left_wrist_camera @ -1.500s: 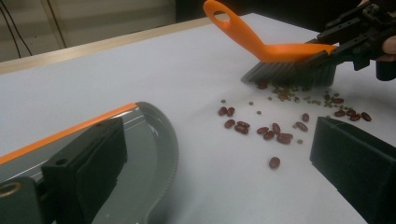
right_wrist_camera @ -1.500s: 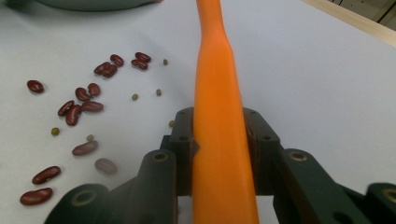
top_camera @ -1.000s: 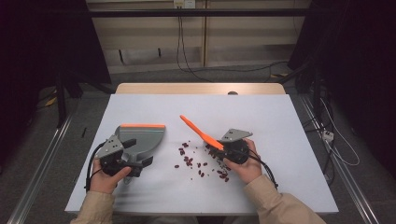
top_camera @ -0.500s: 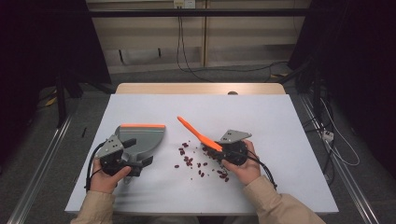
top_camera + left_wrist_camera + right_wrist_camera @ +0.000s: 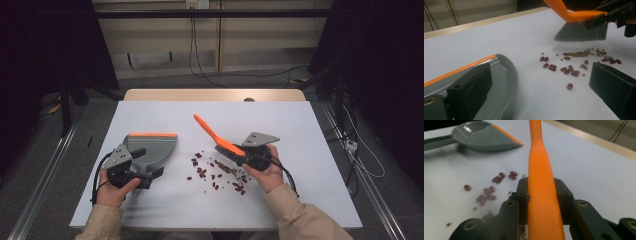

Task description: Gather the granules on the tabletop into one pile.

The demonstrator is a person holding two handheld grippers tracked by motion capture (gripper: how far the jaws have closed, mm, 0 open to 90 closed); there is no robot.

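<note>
Sweep the beans (image 5: 217,172), scattered mid-frame in the high view, leftward in short low strokes toward the dustpan (image 5: 150,147), with its orange lip flat on the table (image 5: 310,130) so nothing slips under. Your right gripper (image 5: 239,154) is clamped on the orange brush (image 5: 215,136) at its neck, bristles just above the beans' right edge. Your left gripper (image 5: 147,175) grips the dustpan's handle at lower left.

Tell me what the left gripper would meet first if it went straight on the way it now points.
Probably the scattered beans on the table, then the brush in the right gripper. The left gripper holds the dustpan by one wall; depth is hard to judge.
</note>
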